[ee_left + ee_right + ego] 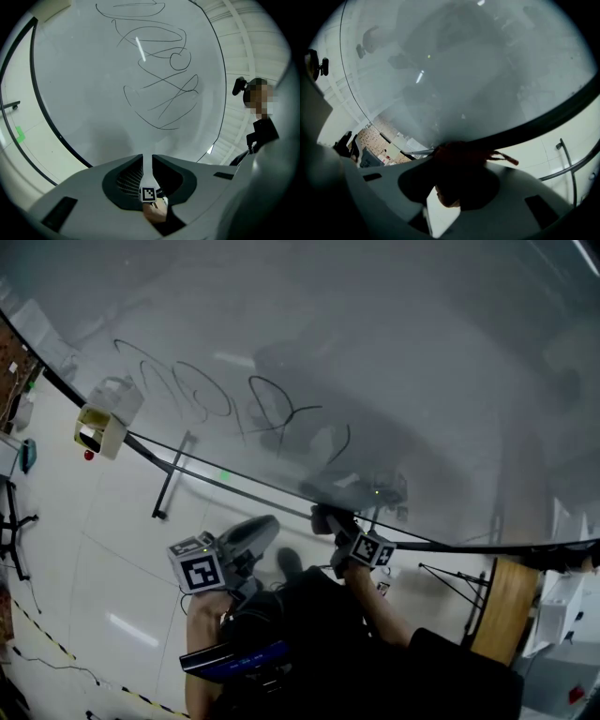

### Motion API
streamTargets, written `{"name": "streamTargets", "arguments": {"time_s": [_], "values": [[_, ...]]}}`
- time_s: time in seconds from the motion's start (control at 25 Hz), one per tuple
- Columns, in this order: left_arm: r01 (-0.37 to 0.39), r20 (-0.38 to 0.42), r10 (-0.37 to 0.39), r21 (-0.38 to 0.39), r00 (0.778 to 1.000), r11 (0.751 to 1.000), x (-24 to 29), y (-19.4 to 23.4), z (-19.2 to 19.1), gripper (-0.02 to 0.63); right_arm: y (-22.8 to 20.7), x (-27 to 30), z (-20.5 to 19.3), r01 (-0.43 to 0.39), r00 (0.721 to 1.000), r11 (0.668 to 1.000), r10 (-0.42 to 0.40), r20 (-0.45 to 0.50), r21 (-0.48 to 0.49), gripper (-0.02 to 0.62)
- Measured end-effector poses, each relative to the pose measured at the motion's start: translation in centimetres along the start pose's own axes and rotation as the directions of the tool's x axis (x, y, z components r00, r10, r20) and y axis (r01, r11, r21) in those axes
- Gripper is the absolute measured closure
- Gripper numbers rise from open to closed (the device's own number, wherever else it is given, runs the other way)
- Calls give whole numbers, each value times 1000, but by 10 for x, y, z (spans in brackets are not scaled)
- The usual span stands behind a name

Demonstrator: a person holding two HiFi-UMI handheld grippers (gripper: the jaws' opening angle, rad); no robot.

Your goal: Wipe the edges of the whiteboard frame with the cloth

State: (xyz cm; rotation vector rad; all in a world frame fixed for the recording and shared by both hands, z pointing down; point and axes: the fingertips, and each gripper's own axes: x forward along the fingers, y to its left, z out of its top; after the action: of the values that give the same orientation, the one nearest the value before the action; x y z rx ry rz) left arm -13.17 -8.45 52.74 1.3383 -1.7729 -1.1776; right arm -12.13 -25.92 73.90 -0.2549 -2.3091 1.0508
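The whiteboard [375, 362] carries black scribbles and has a thin black frame [234, 479] along its lower edge. My right gripper [328, 521] is shut on a dark reddish cloth [323, 514] and holds it against that lower frame edge. In the right gripper view the cloth [461, 161] bunches between the jaws of the right gripper [459, 154], right under the black frame [543, 117]. My left gripper [265, 526] hangs just below the frame, left of the cloth. Seen in its own view, the left gripper [147, 157] is shut and holds nothing, pointing at the scribbled board [140, 84].
A yellow-and-white box [101, 423] hangs at the board's left end. The board's dark stand leg [172, 479] reaches the pale floor. A wooden panel [497, 610] and white equipment stand at right. A person [260, 126] shows at the right of the left gripper view.
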Motion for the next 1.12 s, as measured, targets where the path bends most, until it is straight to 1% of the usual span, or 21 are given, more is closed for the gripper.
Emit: {"name": "streamTargets", "arguments": {"time_s": [0.12, 0.32, 0.4, 0.52, 0.84, 1.12], "values": [[9, -4, -9, 6, 1000, 1000, -18, 7, 12, 554, 9, 17, -5, 12, 1000, 1000, -12, 3, -4, 466], [28, 9, -28, -4, 1000, 1000, -44, 12, 27, 554, 23, 33, -9, 54, 999, 998, -53, 7, -39, 466], [25, 17, -25, 3, 1000, 1000, -56, 17, 33, 554, 30, 40, -11, 52, 999, 998, -52, 6, -44, 466], [27, 34, -26, -8, 999, 1000, -70, 21, 43, 554, 40, 51, -14, 48, 999, 998, -48, 0, -47, 466], [26, 43, -25, -16, 999, 1000, -104, 25, 55, 553, 58, 80, -22, 60, 998, 996, -61, -15, -73, 466], [28, 55, -27, 0, 998, 1000, -130, 26, 64, 553, 67, 98, -28, 84, 996, 993, -86, -16, -81, 466]]}}
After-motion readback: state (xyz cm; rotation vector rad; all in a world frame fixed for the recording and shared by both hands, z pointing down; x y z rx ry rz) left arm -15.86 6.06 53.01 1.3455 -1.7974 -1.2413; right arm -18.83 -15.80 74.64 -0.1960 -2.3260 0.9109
